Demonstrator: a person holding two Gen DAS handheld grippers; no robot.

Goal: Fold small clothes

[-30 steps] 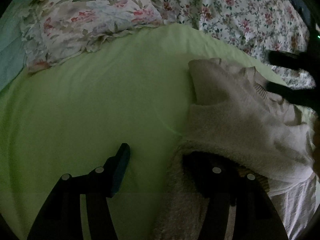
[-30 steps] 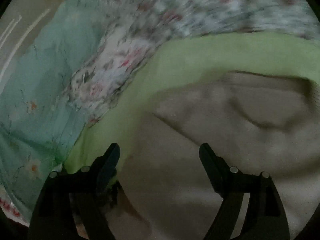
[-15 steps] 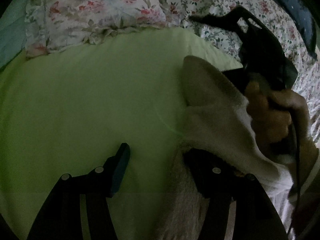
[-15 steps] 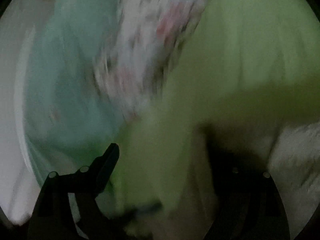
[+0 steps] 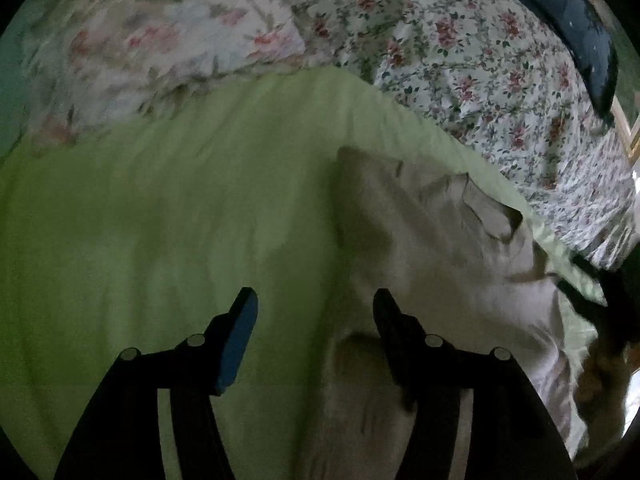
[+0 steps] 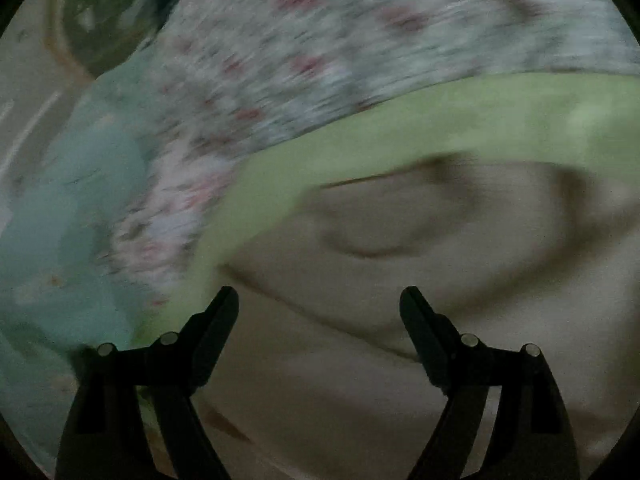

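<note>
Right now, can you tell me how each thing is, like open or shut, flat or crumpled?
left gripper: open, holding nothing, one finger over the garment's edge.
right gripper: open, holding nothing, above the garment.
beige garment: lying rumpled, partly folded, on the green sheet.
green sheet: spread fairly smooth.
floral pillow: lying at the sheet's far edge.
floral bedspread: spread out, wrinkled.

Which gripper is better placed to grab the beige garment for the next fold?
Right, probably. The right gripper is open with beige garment under both fingers. The left gripper, also open, straddles the garment's edge, one finger over the green sheet.
</note>
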